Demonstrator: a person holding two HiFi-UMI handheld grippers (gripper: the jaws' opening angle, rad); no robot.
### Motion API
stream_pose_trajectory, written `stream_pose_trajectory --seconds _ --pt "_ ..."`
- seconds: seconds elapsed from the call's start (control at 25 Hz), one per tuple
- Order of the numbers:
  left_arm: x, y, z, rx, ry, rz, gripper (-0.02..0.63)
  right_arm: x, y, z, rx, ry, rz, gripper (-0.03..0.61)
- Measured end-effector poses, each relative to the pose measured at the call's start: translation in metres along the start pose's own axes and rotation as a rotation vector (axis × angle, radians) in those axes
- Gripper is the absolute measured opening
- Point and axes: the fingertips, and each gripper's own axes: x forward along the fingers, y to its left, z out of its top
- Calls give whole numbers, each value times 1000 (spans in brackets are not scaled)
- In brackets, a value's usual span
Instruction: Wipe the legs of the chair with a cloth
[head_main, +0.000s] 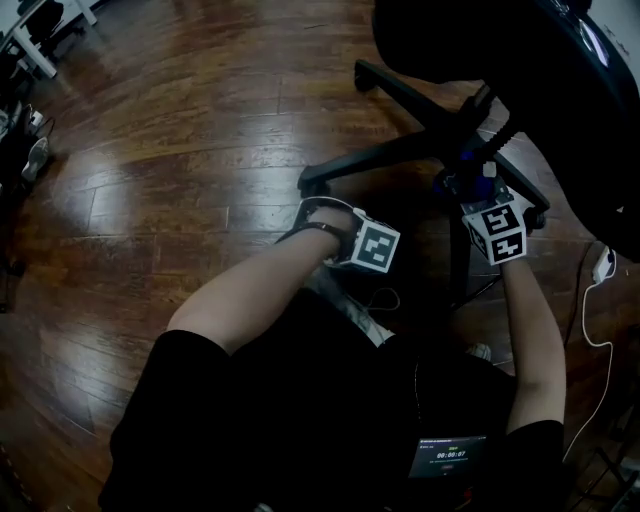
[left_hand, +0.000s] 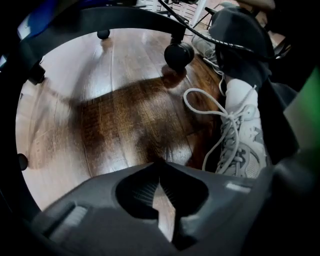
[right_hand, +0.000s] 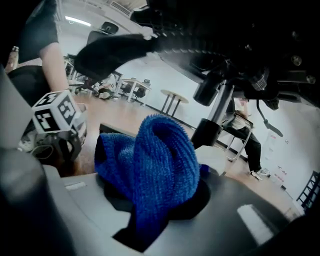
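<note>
Right gripper view, cloth: the blue cloth (right_hand: 165, 145) is bunched into a fold and clenched between the jaws of the right gripper (right_hand: 152, 167), and rises above them.
Left gripper: the left gripper (left_hand: 159, 165) points down at the wooden floor (left_hand: 100, 115), jaws pressed together with nothing between them. A white laced shoe (left_hand: 242, 137) lies just beside it.
Chair legs: the black legs (head_main: 385, 155) spread from the hub under the seat (head_main: 520, 70). The cloth is up near the central column (right_hand: 212, 117), above the legs rather than along one.
Step in hand: probably bringing the cloth to a leg, or shifting between legs. No wiping contact shows.
Next move: lower the cloth onto the top of a leg and draw it outward toward the caster (left_hand: 179, 54), pressing enough that the fold stays flat.
Hard to make out: the seat hides the far legs in the head view. Whether the cloth touches the column cannot be told. The right jaw tips are buried in cloth. Dirt on the black legs is not readable.
</note>
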Motion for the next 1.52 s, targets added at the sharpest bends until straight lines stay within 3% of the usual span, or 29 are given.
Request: stream_pose_trajectory --seconds 0.16,0.4,0.68,0.8,0.92,1.04,1.32,1.52 --pt "-2 0 -1 2 7 2 2 27 -25 17 -34 23 -49 101" --pt "-1 3 -4 9 22 20 2 19 -2 9 -153 82 -61 92" --pt "1 2 -8 6 13 35 2 -53 89 -33 -258 83 210 94" --pt "2 1 -9 -2 32 42 2 -99 130 -56 -222 55 318 95" --pt "1 1 -10 -13 56 58 2 -124 149 -67 -158 27 363 95" --pt "1 1 -10 -31 60 77 2 -124 150 -69 -155 26 374 99" --pt "4 -2 -7 -45 57 66 2 -119 150 -68 -261 105 339 100" --pt "2 -1 -5 -57 58 51 2 -95 125 -56 -226 102 264 101"
